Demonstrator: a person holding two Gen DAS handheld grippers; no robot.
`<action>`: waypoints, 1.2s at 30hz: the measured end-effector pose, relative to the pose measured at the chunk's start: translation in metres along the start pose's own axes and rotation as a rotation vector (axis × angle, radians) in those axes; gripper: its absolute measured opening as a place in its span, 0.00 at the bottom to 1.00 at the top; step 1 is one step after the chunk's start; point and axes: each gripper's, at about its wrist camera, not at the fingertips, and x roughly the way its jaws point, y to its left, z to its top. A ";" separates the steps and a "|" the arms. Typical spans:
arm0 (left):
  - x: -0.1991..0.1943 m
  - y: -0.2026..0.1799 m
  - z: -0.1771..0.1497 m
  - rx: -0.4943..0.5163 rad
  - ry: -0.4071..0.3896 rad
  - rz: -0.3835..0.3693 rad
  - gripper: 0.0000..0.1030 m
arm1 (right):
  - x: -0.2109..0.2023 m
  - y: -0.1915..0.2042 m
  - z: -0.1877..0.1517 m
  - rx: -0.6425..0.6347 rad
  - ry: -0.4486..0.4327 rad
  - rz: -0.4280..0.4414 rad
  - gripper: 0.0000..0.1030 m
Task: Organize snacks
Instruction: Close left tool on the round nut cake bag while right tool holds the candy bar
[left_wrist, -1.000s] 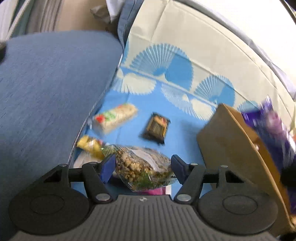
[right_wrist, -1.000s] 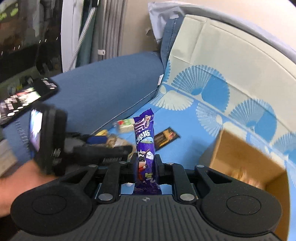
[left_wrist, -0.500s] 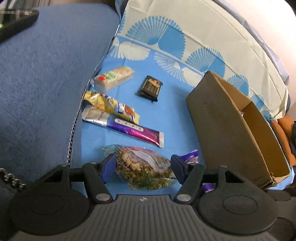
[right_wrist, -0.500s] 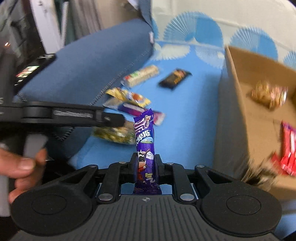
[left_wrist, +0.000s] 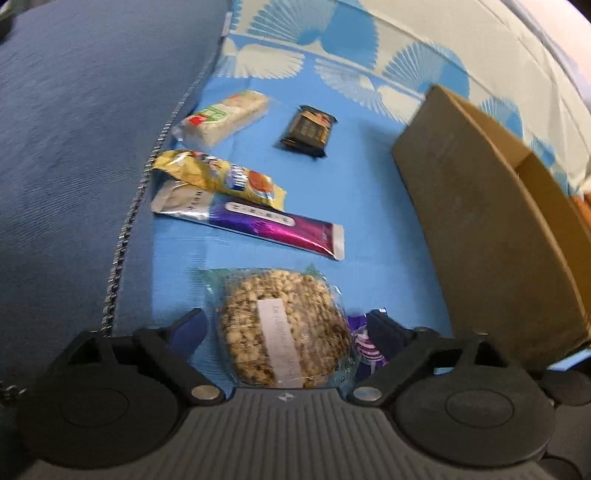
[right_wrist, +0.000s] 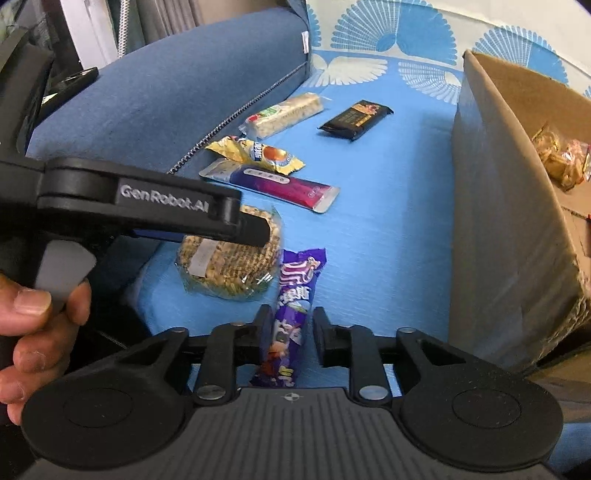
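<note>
My left gripper (left_wrist: 284, 325) is open around a clear bag of nuts (left_wrist: 282, 328) that lies on the blue sheet; the bag also shows in the right wrist view (right_wrist: 229, 266). My right gripper (right_wrist: 288, 325) is open, its fingers apart on either side of a purple candy packet (right_wrist: 295, 295) that lies on the sheet. The packet's end shows beside the left gripper's right finger (left_wrist: 364, 347). A cardboard box (right_wrist: 517, 206) stands to the right with snacks inside (right_wrist: 557, 155).
On the sheet lie a purple-and-silver bar (left_wrist: 258, 221), a yellow packet (left_wrist: 221, 177), a pale cracker pack (left_wrist: 225, 118) and a dark bar (left_wrist: 310, 129). A blue sofa cushion (left_wrist: 74, 129) rises on the left. The left gripper's body (right_wrist: 129, 206) crosses the right wrist view.
The right gripper came down beside the box, opened and let go of the purple packet, which now lies on the sheet. The left gripper lowered the nut bag onto the sheet.
</note>
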 end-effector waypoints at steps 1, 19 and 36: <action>0.003 -0.003 0.000 0.020 0.006 0.005 0.95 | 0.001 -0.001 0.000 0.001 0.004 0.004 0.25; 0.017 -0.011 -0.001 0.078 0.016 0.038 0.83 | 0.002 -0.010 -0.002 0.013 -0.035 -0.038 0.18; 0.018 -0.006 0.000 0.045 0.031 0.002 0.83 | 0.006 -0.016 -0.007 0.028 0.003 -0.051 0.18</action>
